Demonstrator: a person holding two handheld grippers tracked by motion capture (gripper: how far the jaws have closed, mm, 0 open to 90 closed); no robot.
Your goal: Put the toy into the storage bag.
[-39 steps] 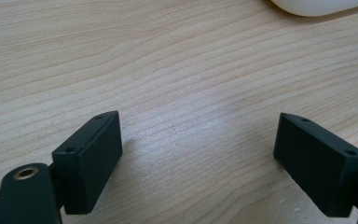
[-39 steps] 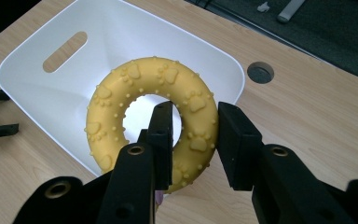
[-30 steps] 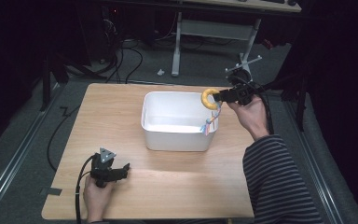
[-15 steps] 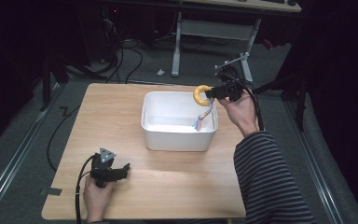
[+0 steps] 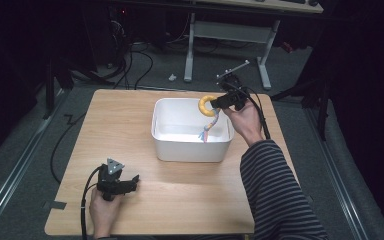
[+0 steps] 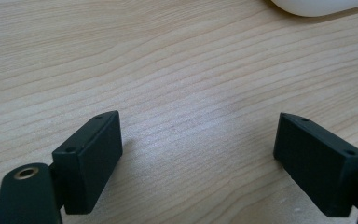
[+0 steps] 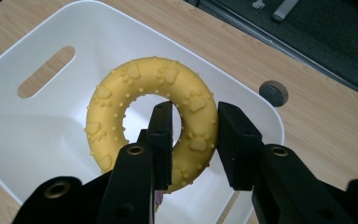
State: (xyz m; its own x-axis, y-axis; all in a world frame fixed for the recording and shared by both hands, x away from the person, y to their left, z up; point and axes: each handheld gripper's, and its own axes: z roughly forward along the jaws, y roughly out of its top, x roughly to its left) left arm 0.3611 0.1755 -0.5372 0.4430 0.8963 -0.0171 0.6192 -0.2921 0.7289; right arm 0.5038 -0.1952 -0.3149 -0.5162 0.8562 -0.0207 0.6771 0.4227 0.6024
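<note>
the right tool [image 7: 193, 135] is clenched on a yellow rubber ring toy with raised paw prints [image 7: 151, 119]. one jaw passes through the ring's centre hole and the other bears on the outer edge, so the ring's band is pinched across its thickness. this grip keeps the ring hanging on edge rather than flat. in the high view a short multicoloured rope tail [image 5: 207, 131] hangs down from the ring into the container.

the ring is held in the air above the white rectangular plastic bin with slot handles [image 5: 165, 145], over its right rear part, apart from its walls and floor as far as can be seen. the bin stands near the middle of the light wooden counter [image 5: 120, 115]. holding the toy over the open top suggests that it is about to be lowered or dropped inside; the bin's interior looks empty otherwise.

the left tool [image 6: 198, 158] is released, with its jaws spread wide and nothing between them. it rests low over bare counter at the front left, well apart from the bin, evidently parked out of the way while the right hand [image 5: 242, 122] works.
</note>
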